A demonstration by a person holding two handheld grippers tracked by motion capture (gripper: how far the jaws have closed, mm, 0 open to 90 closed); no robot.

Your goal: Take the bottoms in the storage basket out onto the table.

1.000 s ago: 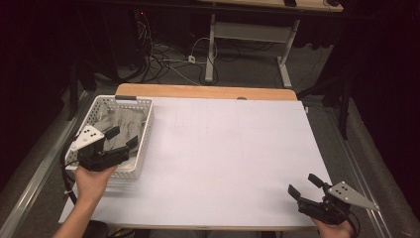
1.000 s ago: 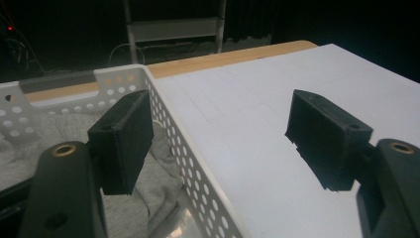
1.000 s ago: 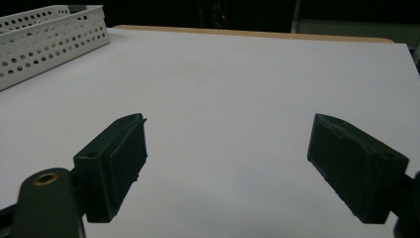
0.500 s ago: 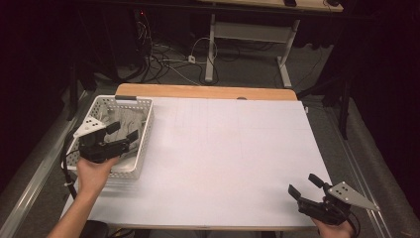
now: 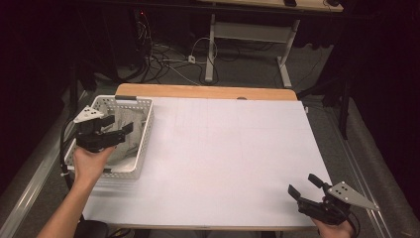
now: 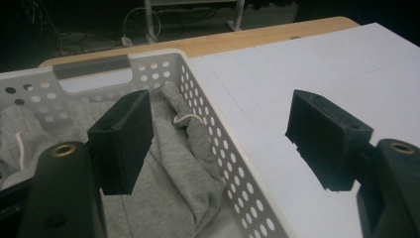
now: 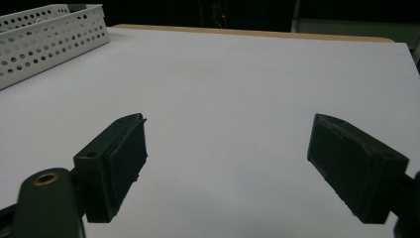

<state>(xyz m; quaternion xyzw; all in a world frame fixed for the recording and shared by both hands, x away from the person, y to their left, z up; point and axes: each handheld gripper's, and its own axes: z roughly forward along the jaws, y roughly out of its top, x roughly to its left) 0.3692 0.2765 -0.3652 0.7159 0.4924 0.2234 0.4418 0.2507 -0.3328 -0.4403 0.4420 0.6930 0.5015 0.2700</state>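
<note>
Since the grey garment (image 6: 173, 163) lies crumpled inside the basket (image 5: 144, 130), it looks soft and light; a raised fold near the basket's wall suits gripping. Left gripper (image 5: 115, 133) hovers above it, jaws apart and empty.

Wooden table (image 5: 205, 91) under a white sheet (image 5: 218, 158), white perforated basket (image 5: 143, 129) on its left edge holding grey cloth (image 6: 168, 163), probably a hoodie.
</note>
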